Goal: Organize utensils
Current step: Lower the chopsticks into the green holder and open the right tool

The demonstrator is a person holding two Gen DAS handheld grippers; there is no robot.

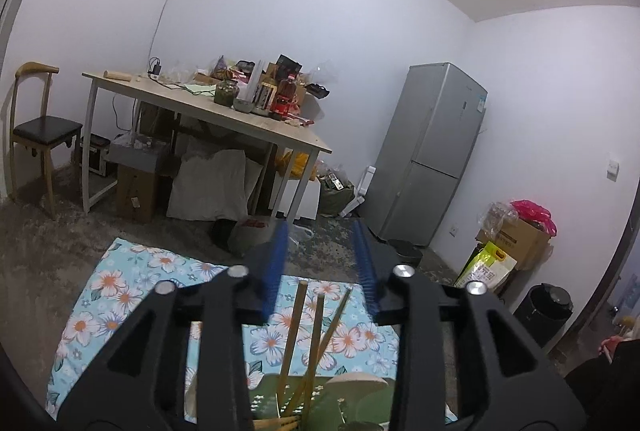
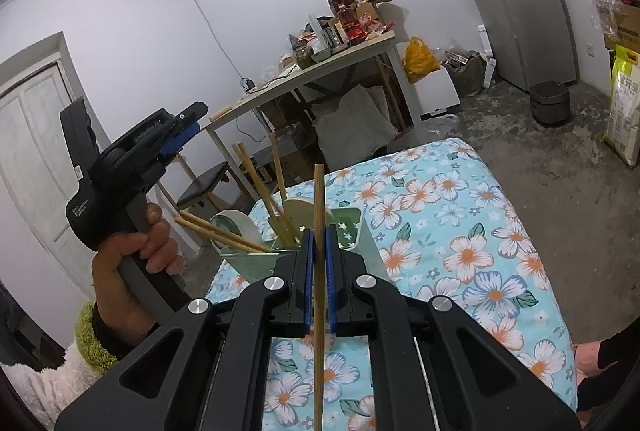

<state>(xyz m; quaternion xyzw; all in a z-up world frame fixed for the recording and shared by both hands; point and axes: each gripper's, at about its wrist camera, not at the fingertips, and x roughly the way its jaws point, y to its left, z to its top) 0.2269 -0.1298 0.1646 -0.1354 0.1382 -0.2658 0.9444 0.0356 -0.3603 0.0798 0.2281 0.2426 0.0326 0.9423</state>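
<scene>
Right tongs [image 2: 319, 247] around chopstick [image 2: 319, 271], unseen from left wrist.

matt wooden chopsticks [image 2: 319, 231], smooth green plastic holder [image 2: 348, 231], soft printed floral cloth [image 2: 460, 231], rough concrete-looking floor [image 2: 560, 135], brushed metal-look fridge [image 1: 436, 151], matt black plastic grippers.
</scene>
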